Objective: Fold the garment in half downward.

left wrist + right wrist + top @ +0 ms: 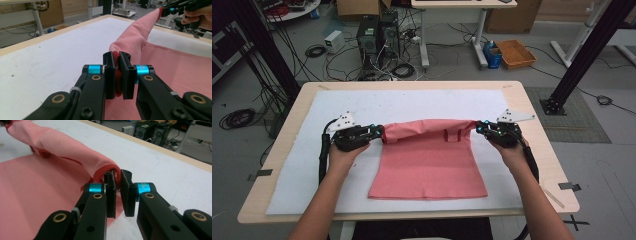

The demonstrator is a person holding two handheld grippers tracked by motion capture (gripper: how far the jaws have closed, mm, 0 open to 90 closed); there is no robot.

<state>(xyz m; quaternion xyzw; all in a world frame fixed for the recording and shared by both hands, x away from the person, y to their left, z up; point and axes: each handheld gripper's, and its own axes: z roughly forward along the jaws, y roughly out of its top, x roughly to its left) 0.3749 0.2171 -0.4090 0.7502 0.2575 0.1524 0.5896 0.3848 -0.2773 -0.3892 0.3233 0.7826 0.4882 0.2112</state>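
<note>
Wooden table (532, 107), white mat (412, 102) on top. Pink garment (427, 165) mid-mat, far edge lifted taut, probably for folding toward near hem. Left gripper (379, 132), right gripper (478, 126): each clamped on a far corner.

Plain salmon-pink garment (428, 162) with darker red hem, on a white mat (412, 102) (pale wood table (532, 107) beneath).

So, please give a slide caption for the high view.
Both grippers, left and right, lift the pink cloth's far edge.
</note>
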